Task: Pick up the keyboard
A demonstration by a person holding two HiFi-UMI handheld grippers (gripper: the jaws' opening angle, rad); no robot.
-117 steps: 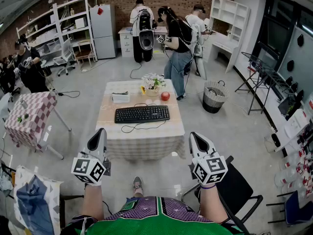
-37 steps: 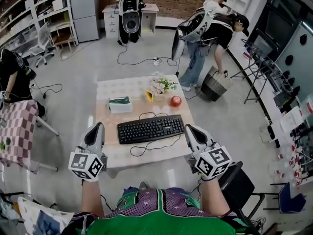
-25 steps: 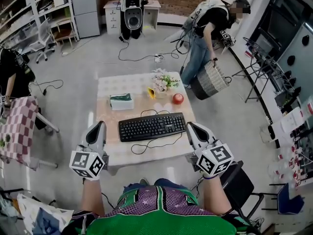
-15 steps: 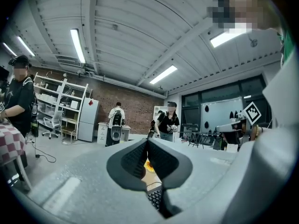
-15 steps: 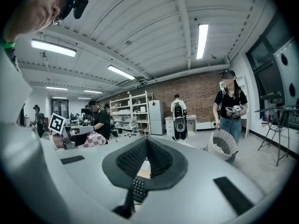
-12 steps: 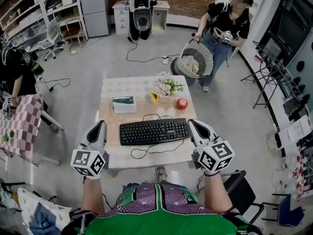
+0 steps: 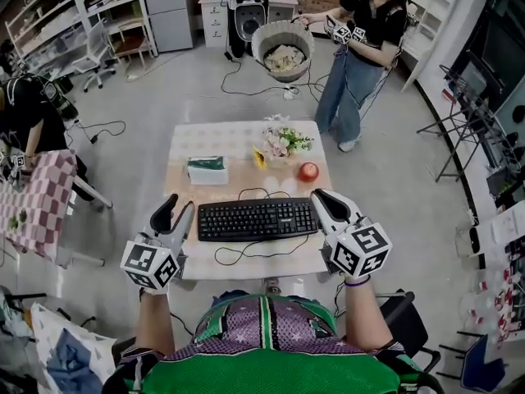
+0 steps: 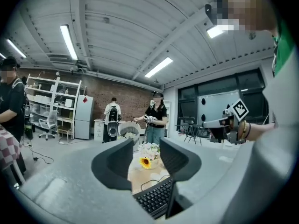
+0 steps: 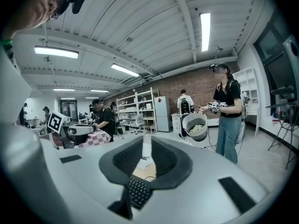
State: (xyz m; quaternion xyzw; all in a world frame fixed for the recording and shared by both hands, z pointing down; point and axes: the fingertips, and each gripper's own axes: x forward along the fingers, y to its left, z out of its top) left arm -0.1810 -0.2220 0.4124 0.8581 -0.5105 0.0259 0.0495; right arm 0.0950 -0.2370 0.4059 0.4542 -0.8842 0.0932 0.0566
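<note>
A black keyboard lies across the near half of the small table, its cable looped in front of it. My left gripper is level just off the keyboard's left end. Its jaws are opening and nothing is between them. In the left gripper view the keyboard shows low down, ahead of the parted fingers. My right gripper sits by the keyboard's right end, shut and empty. In the right gripper view the keyboard lies below the closed jaws.
Behind the keyboard stand a tissue box, a flower pot and a red apple. Beyond the table a person holds a wicker basket. A checked table is at the left.
Both grippers have moved forward to the two ends of the keyboard. The left jaws have parted. The person at the back has lifted the basket and carried it left.
</note>
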